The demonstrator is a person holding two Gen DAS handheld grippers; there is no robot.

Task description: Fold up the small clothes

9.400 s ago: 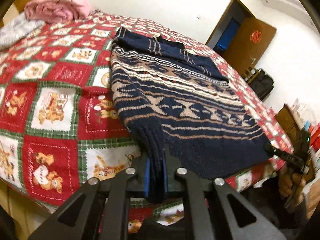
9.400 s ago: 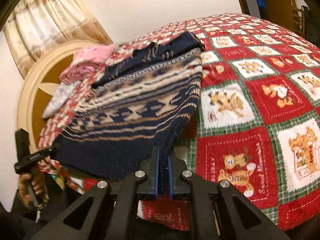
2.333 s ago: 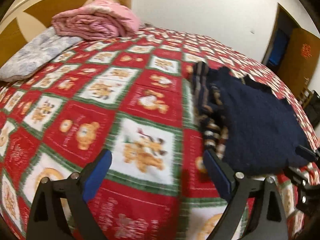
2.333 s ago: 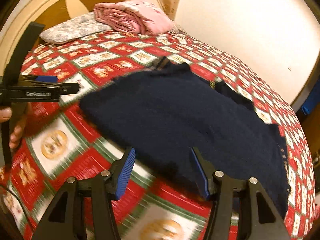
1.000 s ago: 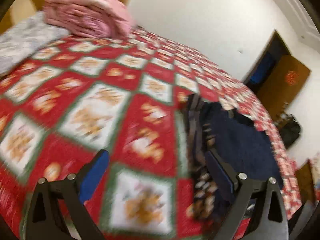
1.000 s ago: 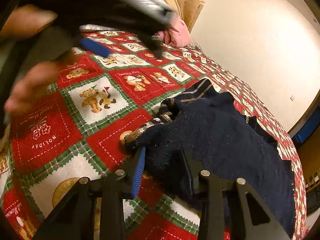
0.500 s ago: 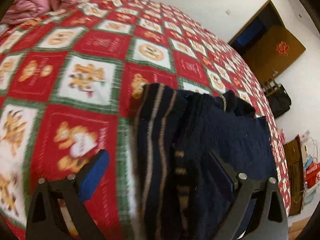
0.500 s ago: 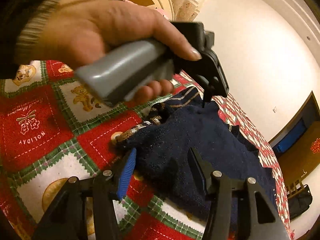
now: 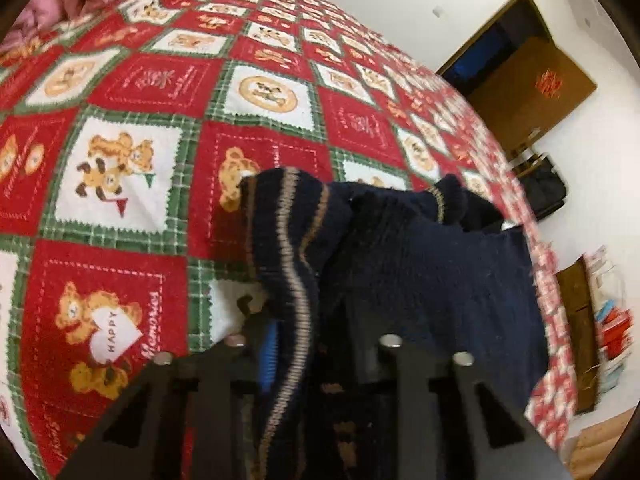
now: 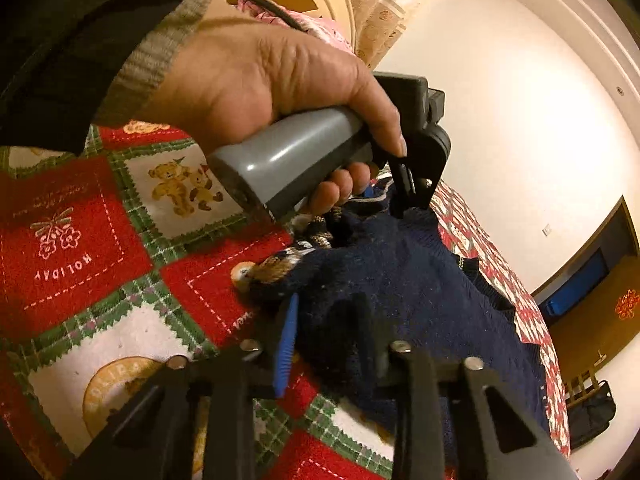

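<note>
**Both grippers closing on the sweater's near edge**

On the left, the left hand-held gripper [image 9: 310, 344] has just been closing, and its jaws now pinch a fold of the sweater [image 9: 420, 280] — the striped edge [image 9: 294, 280] runs down between the blue pad [image 9: 267, 356] and the opposite finger, and the knit looks pressed from both sides. The sweater lies on the quilt [image 9: 120, 92] of the bed, already folded over so its plain navy back faces up. From this gripper it stretches ahead and to the right, toward the door side of the room.

From the right wrist view, the person's hand [image 10: 272, 92] holds the left gripper's grey handle just above the sweater's far corner. Nearer the camera, the right hand-held gripper [image 10: 332, 332] has also just been closing; a bunched navy edge of the sweater [image 10: 420, 288] sits between its jaws and appears gripped.

The two grips sit on the same long side of the bundle — left at the striped end, right at the near end, close together. The sweater's length runs away from both grippers. My reading is that the next fold would carry this held edge across the body toward the opposite side, with both hands moving together so the edge stays straight.
</note>
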